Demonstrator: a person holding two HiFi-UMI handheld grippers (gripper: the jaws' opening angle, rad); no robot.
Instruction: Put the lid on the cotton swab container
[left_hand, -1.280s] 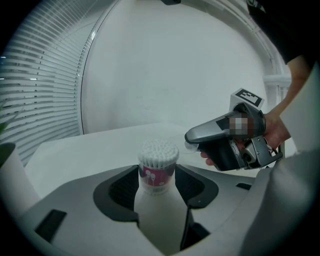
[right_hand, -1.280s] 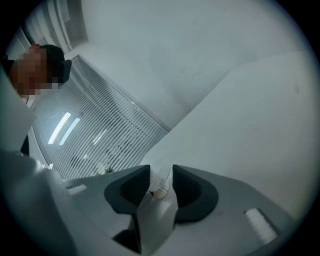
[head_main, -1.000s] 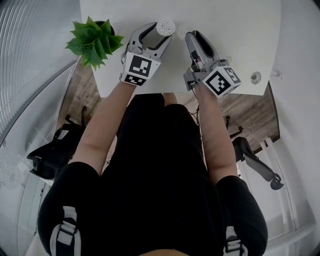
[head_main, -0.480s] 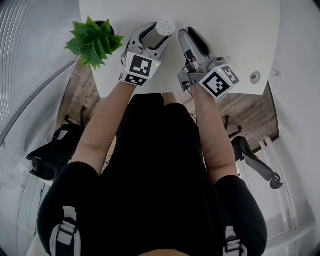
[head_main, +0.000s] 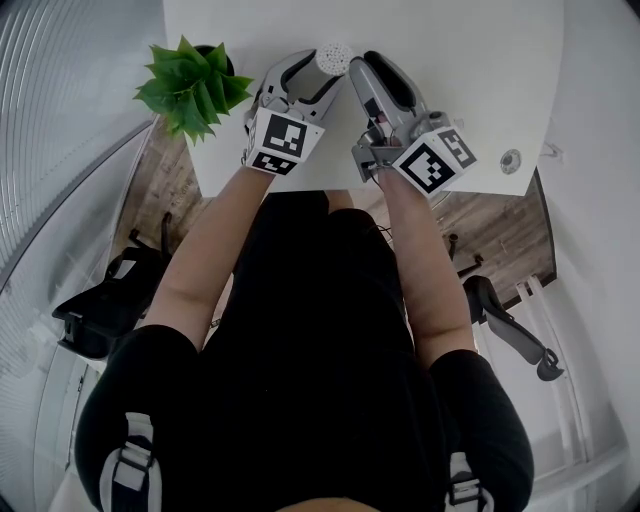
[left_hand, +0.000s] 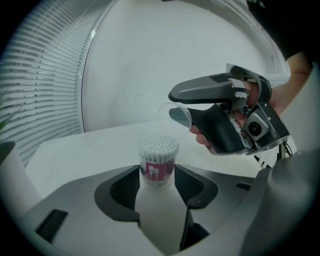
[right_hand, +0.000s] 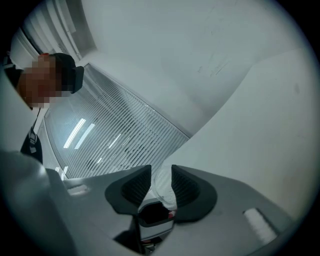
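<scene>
The cotton swab container is a small clear tub with a pink label, packed with white swabs and open at the top. It stands on the white table. My left gripper has the tub between its pads, which touch both sides, and its jaws are closing. In the head view the tub shows at the tips of my left gripper. My right gripper is shut on the clear round lid. It holds the lid tilted, just above and to the right of the tub. The lid shows faintly between the right pads.
A green potted plant stands at the table's left corner. A small round fitting sits near the table's right front edge. White blinds lie to the left. An office chair stands on the floor below.
My right gripper has moved left with the lid, from a gap beside the tub to right next to it. The left gripper and the tub have stayed in place.
</scene>
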